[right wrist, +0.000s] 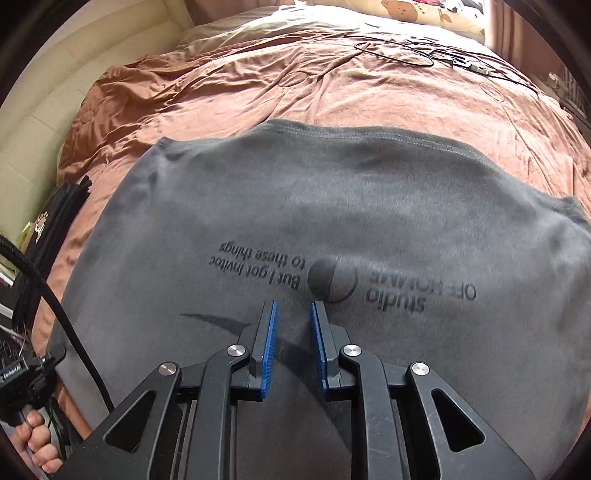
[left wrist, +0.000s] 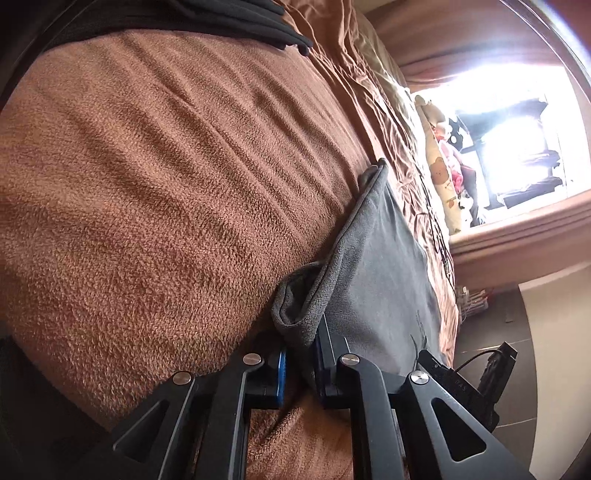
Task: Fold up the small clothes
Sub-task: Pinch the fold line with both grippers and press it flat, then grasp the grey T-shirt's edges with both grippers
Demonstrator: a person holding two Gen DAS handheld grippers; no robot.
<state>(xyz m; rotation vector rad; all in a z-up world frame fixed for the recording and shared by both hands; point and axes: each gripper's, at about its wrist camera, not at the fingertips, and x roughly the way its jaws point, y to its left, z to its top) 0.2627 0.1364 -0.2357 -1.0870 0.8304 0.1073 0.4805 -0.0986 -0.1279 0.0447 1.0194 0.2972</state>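
A grey T-shirt with dark printed lettering lies spread flat on the brown bedcover. My right gripper hovers just over its printed middle, blue pads a narrow gap apart with nothing between them. In the left wrist view the same T-shirt shows edge-on, and a bunched, rolled bit of its edge sits between the fingers of my left gripper, which is shut on it. The cloth hides the left fingertips.
A brown fleece blanket covers the bed beside the shirt. Folded black clothes lie at its far end. A bear-print pillow and thin cables lie further off. A person's hand grips a handle at lower left.
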